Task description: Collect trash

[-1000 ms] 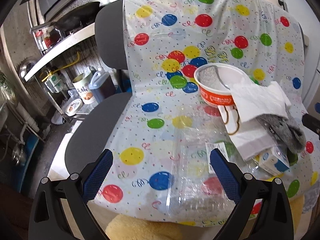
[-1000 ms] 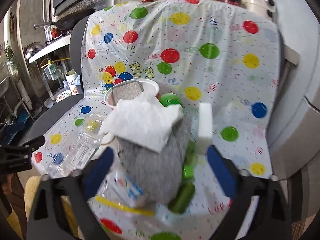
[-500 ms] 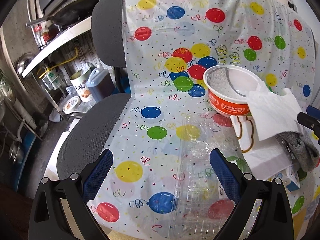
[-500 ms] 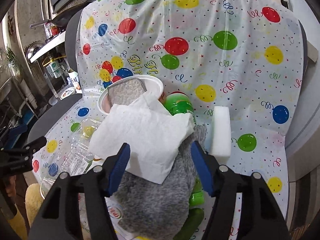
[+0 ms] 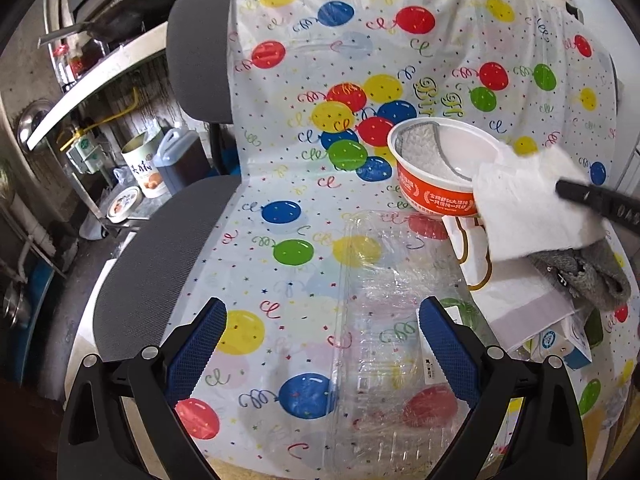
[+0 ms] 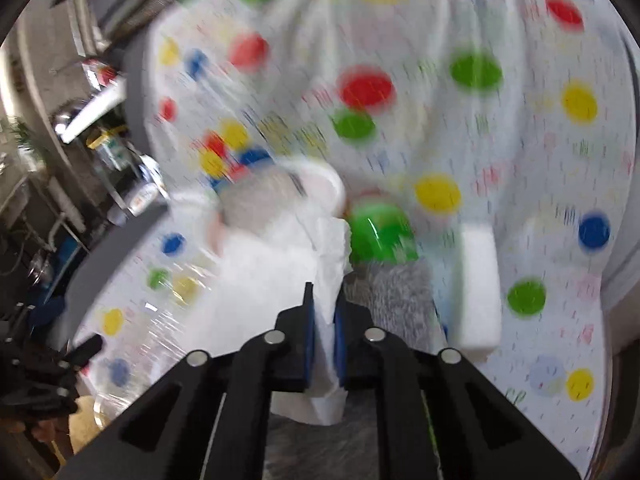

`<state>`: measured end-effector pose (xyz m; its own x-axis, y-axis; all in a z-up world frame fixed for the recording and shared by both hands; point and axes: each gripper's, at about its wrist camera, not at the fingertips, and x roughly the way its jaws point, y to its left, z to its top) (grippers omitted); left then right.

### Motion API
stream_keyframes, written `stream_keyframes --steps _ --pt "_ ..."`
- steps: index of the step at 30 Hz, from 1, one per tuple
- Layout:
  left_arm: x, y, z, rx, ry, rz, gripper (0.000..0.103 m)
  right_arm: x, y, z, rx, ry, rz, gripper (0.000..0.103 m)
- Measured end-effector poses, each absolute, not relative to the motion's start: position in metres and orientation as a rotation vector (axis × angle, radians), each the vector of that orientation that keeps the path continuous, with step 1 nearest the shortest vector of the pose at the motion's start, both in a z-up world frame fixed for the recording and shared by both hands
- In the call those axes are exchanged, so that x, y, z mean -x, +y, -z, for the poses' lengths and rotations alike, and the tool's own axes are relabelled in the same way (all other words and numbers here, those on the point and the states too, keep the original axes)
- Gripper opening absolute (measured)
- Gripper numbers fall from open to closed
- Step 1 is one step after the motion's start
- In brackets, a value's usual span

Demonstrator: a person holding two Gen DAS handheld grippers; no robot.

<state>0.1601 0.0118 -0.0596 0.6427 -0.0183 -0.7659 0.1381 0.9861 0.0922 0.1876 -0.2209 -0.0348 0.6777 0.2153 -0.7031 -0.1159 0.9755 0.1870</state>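
Trash lies on a chair covered with a balloon-print sheet [image 5: 360,60]. My right gripper [image 6: 325,316] is shut on a white paper napkin [image 6: 272,264], which also shows in the left wrist view [image 5: 528,208], lifted beside an orange noodle cup [image 5: 436,168]. My left gripper [image 5: 320,344] is open and empty, its fingers on either side of the near end of a clear plastic tray [image 5: 384,320]. A grey cloth [image 5: 584,272], a white paper bag [image 5: 516,300] and a small carton [image 5: 560,340] lie to the right.
A green bottle [image 6: 380,232] and a white foam block [image 6: 478,284] lie on the sheet by the grey cloth [image 6: 392,284]. Left of the chair stand a tin [image 5: 144,164], a brown jug [image 5: 180,156] and kitchen shelves [image 5: 92,80].
My right gripper has closed on the napkin and is moving with it; its view is blurred. My left gripper has moved slightly along the clear tray and stays open.
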Motion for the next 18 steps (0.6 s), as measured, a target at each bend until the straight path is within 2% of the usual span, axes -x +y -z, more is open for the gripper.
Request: stream_keyframes --steps 4,8,11,16,17,18 --pt "-0.148 0.014 0.045 -0.145 0.837 0.087 0.095 -0.154 -0.219 -0.026 -0.096 0.614 -0.18 0.007" --pt "-0.139 0.007 0.035 -0.135 0.824 0.118 0.092 -0.128 -0.229 -0.056 -0.083 0.558 -0.141 0.007" --pt "-0.13 -0.01 0.033 -0.135 0.828 0.173 0.092 -0.12 -0.243 -0.05 -0.125 0.606 -0.135 0.007" --pt "-0.12 -0.035 0.036 -0.178 0.827 0.209 0.092 -0.124 -0.239 0.002 -0.171 0.799 -0.25 0.009" --pt "-0.119 -0.038 0.037 -0.186 0.828 0.211 0.093 -0.125 -0.234 0.011 -0.14 0.837 -0.254 0.017" --pt "-0.118 -0.041 0.038 -0.193 0.828 0.213 0.093 -0.125 -0.23 0.017 -0.116 0.857 -0.259 0.033"
